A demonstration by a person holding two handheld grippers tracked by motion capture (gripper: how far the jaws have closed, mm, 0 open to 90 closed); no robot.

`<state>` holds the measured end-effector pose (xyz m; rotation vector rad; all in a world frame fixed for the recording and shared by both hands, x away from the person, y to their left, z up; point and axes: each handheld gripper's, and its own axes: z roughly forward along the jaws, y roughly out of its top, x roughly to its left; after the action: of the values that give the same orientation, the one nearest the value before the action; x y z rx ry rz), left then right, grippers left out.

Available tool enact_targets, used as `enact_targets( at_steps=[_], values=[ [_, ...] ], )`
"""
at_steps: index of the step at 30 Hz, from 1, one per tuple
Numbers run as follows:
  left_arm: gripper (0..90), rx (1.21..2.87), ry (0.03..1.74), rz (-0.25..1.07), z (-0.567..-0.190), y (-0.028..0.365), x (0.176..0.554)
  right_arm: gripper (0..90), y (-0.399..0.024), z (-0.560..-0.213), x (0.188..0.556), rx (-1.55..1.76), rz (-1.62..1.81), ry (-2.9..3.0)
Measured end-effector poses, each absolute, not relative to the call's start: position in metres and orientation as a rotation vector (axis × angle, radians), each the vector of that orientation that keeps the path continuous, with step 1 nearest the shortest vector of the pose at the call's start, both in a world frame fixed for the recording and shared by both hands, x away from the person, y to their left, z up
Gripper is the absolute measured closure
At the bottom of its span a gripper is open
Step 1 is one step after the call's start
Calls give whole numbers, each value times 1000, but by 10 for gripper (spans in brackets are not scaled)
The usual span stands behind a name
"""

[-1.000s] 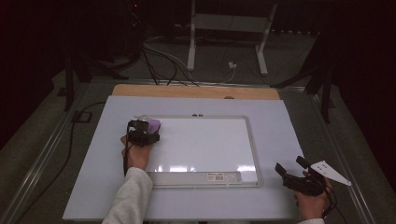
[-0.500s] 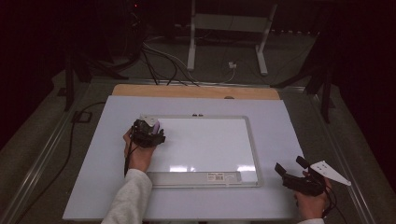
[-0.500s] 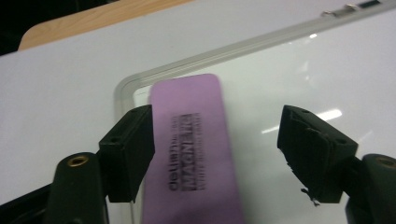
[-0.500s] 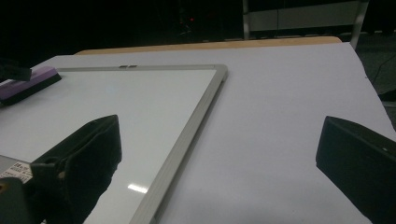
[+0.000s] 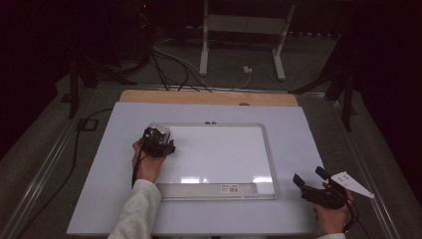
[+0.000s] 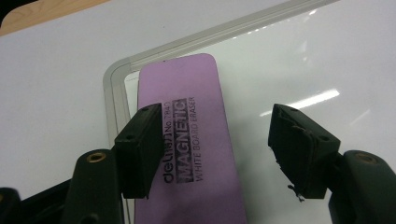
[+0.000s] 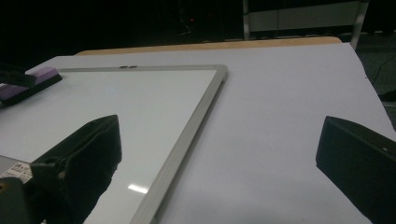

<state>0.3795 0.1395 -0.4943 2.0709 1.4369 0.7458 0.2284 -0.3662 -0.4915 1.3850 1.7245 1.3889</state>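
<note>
A white sleeve [image 5: 137, 211] on the left arm; both grippers have black jaws.

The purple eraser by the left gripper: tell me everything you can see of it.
The purple eraser is a flat, round-cornered block lying face up in the whiteboard's top-left corner, near the grey frame. Its top looks like foam, printed "deli MAGNETIC WHITE BOARD ERASER"; the right gripper view shows a dark underlayer. The left gripper straddles it, fingers apart, jaws just closing.

high view looks down from afar; both gripper views sit close, sharing the whiteboard [image 5: 219, 154].
</note>
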Motion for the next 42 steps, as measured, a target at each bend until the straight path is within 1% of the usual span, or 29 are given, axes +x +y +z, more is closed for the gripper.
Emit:
enact_targets(
  at_steps=[18,20,23,26,37,42],
  values=[
    [423,2044,1450,716,-493,146,382,8,-366,-492,228,1385,1388,1727],
    [421,2053,1449,733,-493,145,382,8,-366,-492,229,1386,1388,1728],
    [395,2086,1440,797,-494,143,380,8,-366,-492,229,1386,1386,1728],
    [387,2082,1447,814,-496,144,380,8,-366,-492,229,1383,1385,1732],
    [433,2078,1477,803,-494,153,383,8,-366,-492,229,1383,1386,1731],
    [435,2087,1478,797,-494,153,384,8,-366,-492,229,1384,1387,1730]
  ],
)
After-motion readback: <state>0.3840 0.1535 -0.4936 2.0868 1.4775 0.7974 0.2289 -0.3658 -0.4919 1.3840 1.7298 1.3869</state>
